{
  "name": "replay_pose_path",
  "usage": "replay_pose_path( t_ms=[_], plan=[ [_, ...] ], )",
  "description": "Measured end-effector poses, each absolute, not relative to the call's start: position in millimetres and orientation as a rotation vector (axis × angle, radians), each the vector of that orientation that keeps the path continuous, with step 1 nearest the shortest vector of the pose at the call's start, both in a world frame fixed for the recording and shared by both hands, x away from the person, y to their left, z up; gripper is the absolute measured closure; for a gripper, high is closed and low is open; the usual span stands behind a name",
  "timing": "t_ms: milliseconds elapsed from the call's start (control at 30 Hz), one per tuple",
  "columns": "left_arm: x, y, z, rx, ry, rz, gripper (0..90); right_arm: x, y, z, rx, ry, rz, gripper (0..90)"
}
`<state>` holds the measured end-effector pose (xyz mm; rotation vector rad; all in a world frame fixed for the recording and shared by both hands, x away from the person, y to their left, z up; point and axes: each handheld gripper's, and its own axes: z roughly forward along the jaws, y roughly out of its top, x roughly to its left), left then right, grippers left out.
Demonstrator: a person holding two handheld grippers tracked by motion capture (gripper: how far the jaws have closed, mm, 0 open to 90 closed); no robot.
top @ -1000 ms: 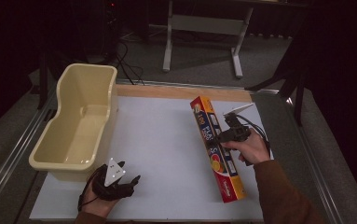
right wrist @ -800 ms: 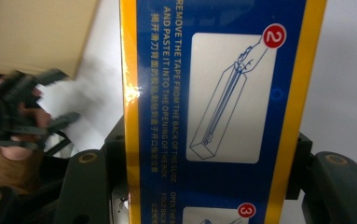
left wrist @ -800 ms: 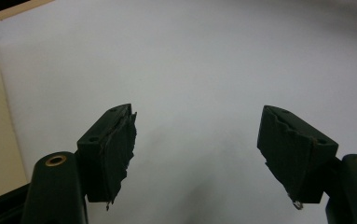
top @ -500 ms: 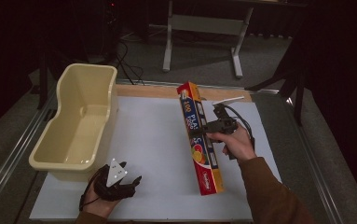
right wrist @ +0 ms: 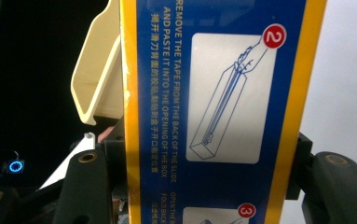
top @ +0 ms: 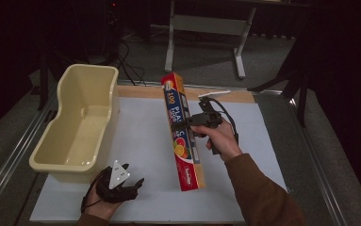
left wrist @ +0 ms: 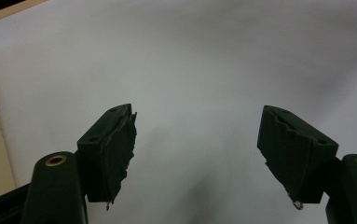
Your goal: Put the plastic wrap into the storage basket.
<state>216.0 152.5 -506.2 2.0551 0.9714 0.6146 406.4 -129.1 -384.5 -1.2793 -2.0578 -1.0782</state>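
white table (top: 145, 136) bearing a cream tub (top: 81, 125) at its left.

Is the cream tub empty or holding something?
Empty: the high view shows the cream tub's bare floor and inner walls, with nothing lying inside.

High overview, 2 jaw-level close-ups

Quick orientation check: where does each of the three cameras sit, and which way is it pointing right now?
High view: above the person's side, looking forward and down on the white table; both forearms enter below.
Left gripper view: on the left gripper, looking down at bare table between open jaws.
Right gripper view: on the right gripper, facing the plastic wrap box it clamps.
Shared: high and right views show the box and the beige tub.
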Motion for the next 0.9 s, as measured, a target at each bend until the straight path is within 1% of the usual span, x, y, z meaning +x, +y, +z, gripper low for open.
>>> replay_pose_path(
  t_ms=[233,533,733,767,900],
  plan=[
    [216,153,-506,2.05,0.973,0.614,27.4,418,-105,-385,-1.253,-2.038,-1.082,39.7],
    [216,151,-507,2.051,0.97,0.614,27.0,429,-84,-385,-1.245,-1.954,-1.097,39.7],
    [216,152,-506,2.048,0.967,0.613,26.9,432,-74,-381,-1.243,-1.943,-1.103,39.6],
    [216,151,-506,2.047,0.967,0.613,26.9,435,-66,-375,-1.243,-1.924,-1.114,39.6],
    [216,152,-506,2.042,0.969,0.612,26.9,439,-55,-370,-1.23,-1.898,-1.134,39.6]
  ],
)
